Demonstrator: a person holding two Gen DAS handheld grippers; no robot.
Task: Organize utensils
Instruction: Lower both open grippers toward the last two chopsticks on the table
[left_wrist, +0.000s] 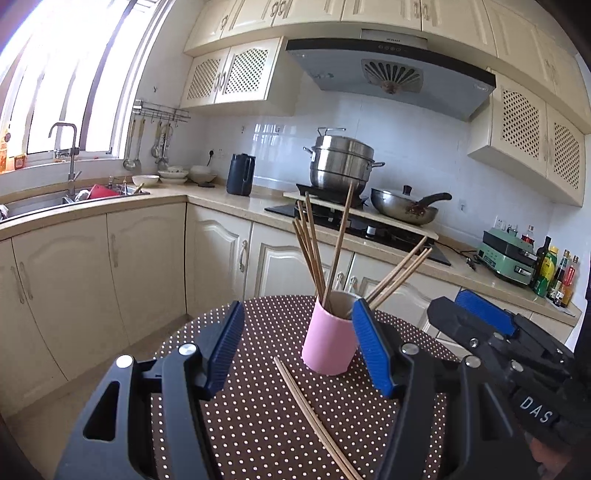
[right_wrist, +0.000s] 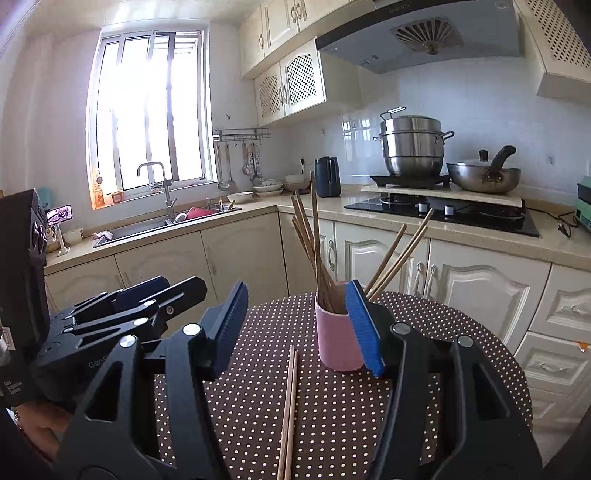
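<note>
A pink cup (left_wrist: 327, 345) stands on the round dotted table (left_wrist: 258, 406) and holds several wooden chopsticks (left_wrist: 314, 243). Two loose chopsticks (left_wrist: 314, 417) lie side by side on the table in front of the cup. My left gripper (left_wrist: 297, 350) is open and empty, hovering above the table with its right pad near the cup. In the right wrist view the cup (right_wrist: 338, 341) and the loose pair (right_wrist: 289, 410) show too. My right gripper (right_wrist: 295, 325) is open and empty, its right pad overlapping the cup's edge. Each gripper shows at the other view's side.
Kitchen counters run behind the table, with a sink (left_wrist: 44, 201) at left, a black kettle (left_wrist: 240, 179), a steel steamer pot (left_wrist: 341, 162) and a wok (left_wrist: 406, 208) on the stove, and bottles (left_wrist: 554, 273) at far right.
</note>
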